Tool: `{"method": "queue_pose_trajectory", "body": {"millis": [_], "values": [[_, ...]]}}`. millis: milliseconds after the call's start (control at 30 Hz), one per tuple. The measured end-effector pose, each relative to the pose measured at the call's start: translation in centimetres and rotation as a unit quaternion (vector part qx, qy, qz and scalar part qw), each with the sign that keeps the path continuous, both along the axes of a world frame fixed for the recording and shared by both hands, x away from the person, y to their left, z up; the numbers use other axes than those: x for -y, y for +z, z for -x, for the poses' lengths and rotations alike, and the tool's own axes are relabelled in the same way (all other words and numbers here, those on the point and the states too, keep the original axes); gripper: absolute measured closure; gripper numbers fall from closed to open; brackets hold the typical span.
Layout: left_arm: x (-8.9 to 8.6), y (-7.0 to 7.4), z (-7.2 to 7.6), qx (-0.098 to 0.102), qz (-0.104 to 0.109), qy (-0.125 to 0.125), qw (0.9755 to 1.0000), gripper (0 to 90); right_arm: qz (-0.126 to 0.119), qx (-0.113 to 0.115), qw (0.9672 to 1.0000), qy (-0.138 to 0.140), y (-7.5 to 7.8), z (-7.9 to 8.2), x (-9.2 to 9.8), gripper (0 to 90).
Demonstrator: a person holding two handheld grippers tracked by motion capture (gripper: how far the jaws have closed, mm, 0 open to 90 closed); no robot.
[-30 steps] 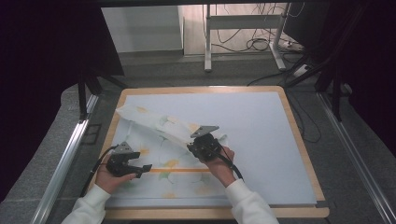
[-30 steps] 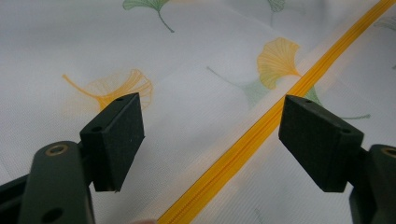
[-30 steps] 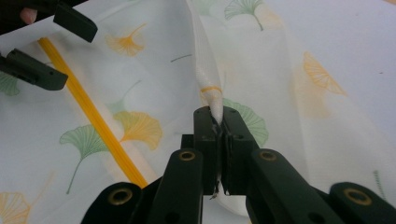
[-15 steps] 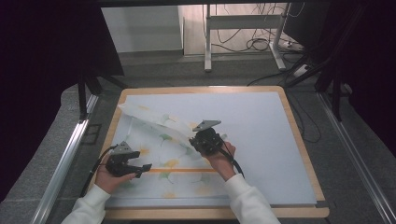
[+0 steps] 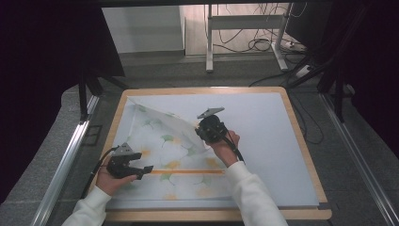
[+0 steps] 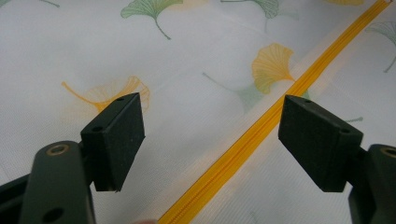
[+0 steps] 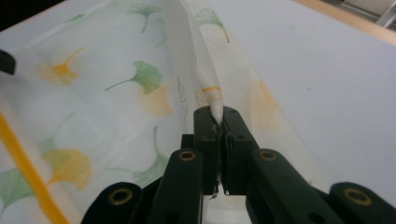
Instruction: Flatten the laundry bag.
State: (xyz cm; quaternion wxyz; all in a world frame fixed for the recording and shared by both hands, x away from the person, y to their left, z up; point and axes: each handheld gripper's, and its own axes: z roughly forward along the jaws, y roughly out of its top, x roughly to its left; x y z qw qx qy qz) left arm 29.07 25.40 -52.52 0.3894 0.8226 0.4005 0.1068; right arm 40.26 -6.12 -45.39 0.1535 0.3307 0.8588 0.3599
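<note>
Table (image 5: 301,141) w/ wooden rim, pale mat on top. Ginkgo-print cloth (image 5: 160,155) w/ orange zipper (image 5: 188,172) lies on mat's left half; one corner raised off the surface, right half bare.

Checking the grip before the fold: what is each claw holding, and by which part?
The right claw is shut on the ginkgo-print cloth, pinching a bunched, lifted edge. The left claw is open above the cloth, holding nothing.
</note>
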Motion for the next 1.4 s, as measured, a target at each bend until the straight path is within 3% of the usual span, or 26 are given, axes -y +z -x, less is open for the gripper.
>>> {"method": "queue_pose_trajectory", "body": {"millis": [333,833,933,1067,1167,1233,1333,1367,1400], "values": [[0.0,0.0,0.0,-0.001,0.0,-0.001,1.0,22.2,0.017,0.012,0.9996,-0.02,1.1,-3.1,0.2,85.5],[0.0,-0.1,-0.1,-0.002,0.001,0.0,1.0,22.1,0.035,0.01,0.9963,-0.079,0.0,-8.5,0.7,85.0],[0.0,-0.1,-0.1,-0.002,0.002,0.0,1.0,22.1,0.047,0.025,0.9921,-0.114,-0.4,-10.0,1.3,68.0],[-0.1,-0.1,-0.1,-0.003,0.001,-0.003,1.0,22.1,0.056,0.063,0.9851,-0.15,-0.2,-10.0,2.1,51.9],[-0.1,-0.1,-0.2,-0.005,0.003,-0.001,1.0,22.0,0.045,0.093,0.9811,-0.164,0.5,-9.1,2.5,47.4],[0.0,-0.1,-0.1,-0.005,0.002,-0.002,1.0,22.0,0.032,0.098,0.9825,-0.155,0.8,-8.3,2.8,47.4],[0.1,-0.1,-0.1,-0.004,0.001,-0.001,1.0,22.0,0.016,0.087,0.9874,-0.131,0.9,-7.2,3.0,49.4],[0.1,-0.1,-0.1,-0.004,0.001,-0.001,1.0,22.0,0.016,0.087,0.9874,-0.131,0.9,-7.2,3.0,49.4],[0.1,-0.1,-0.1,-0.003,0.001,-0.002,1.0,22.0,0.005,0.076,0.9906,-0.113,0.8,-6.4,3.1,51.6]]}}
